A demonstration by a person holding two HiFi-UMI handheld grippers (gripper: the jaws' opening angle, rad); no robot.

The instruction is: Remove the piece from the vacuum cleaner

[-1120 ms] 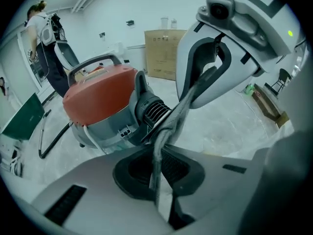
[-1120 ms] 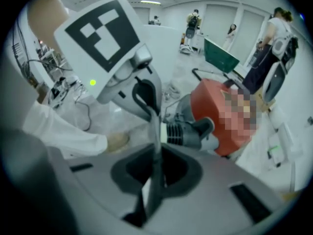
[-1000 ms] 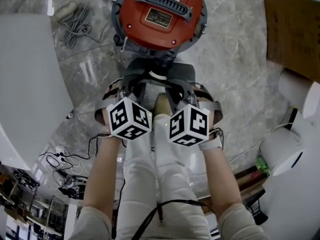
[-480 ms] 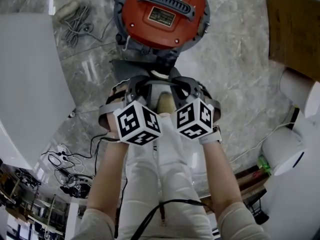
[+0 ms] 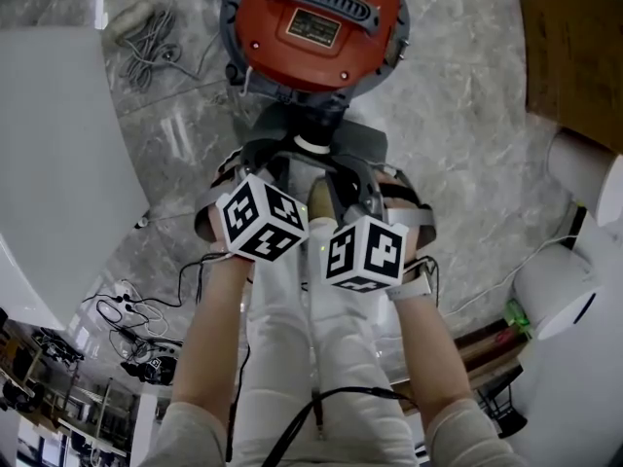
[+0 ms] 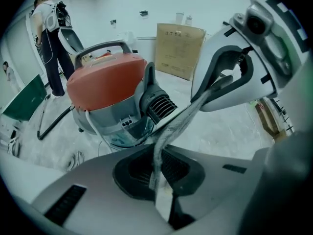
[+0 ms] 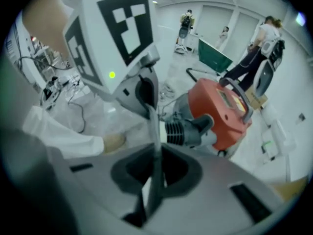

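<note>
Only in gripper views: grey strap (image 6: 181, 121) pinched in left gripper (image 6: 162, 182), right gripper (image 7: 154, 180). Ribbed piece (image 7: 188, 129) of vacuum cleaner (image 5: 316, 27) pointing lengthwise toward them

Right hand-held gripper (image 7: 152, 190) jaws clamped on thin grey strip (image 7: 155, 131); orange vacuum cleaner (image 7: 220, 111) beyond, on floor.

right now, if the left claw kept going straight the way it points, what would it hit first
Beyond the grey strip it pinches, the left claw would likely meet the ribbed grey port of the vacuum cleaner first; depth is hard to judge.
</note>
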